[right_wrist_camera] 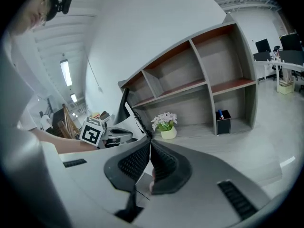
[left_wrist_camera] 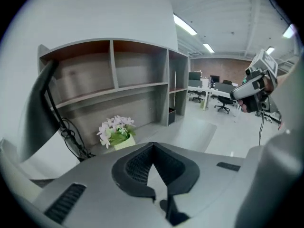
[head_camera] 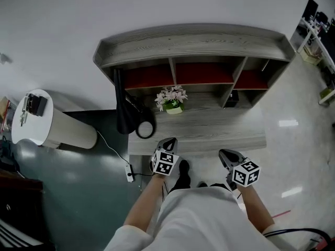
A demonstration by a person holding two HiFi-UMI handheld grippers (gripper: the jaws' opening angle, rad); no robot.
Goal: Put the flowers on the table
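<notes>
Resting at twelve o'clock on grey wood-grain desk (head_camera: pixel 209 132), white flowers in pale-green pot (head_camera: pixel 171 100); left gripper (head_camera: pixel 168 142) and right gripper (head_camera: pixel 226 154), jaws pressed together, empty, could topple it unless spread.

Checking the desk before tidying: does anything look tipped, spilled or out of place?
Nothing stands out. The flower pot stands upright on the desk near the monitor; the black pen holder stands upright in a shelf compartment.
</notes>
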